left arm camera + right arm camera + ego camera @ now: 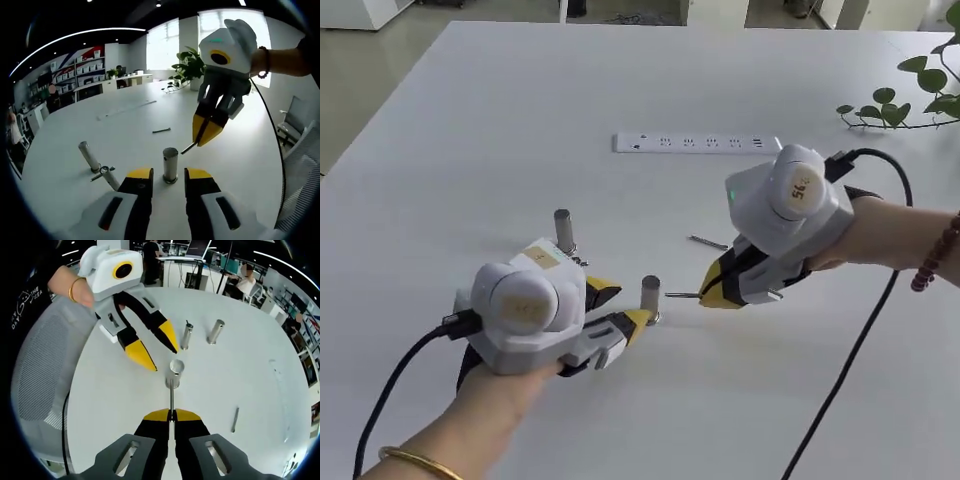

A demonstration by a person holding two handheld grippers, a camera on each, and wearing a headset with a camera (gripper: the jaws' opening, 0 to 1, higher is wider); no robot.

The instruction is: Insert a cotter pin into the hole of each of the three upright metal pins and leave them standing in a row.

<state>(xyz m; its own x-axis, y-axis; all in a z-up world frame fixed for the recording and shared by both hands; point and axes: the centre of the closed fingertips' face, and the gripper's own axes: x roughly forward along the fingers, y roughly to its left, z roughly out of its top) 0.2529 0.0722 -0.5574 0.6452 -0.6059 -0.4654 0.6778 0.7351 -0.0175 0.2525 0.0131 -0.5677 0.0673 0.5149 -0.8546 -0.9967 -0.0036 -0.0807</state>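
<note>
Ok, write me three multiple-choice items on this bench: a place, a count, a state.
1. The loose cotter pin lies: A on the table; B on the floor; C in a drawer.
2. Upright metal pins: A two; B three; C five.
3. The right gripper is: A wide open; B shut on a cotter pin; C lying flat.
A: it rests on the white top. B: the right gripper view shows three. B: its shank sticks out of closed jaws.
</note>
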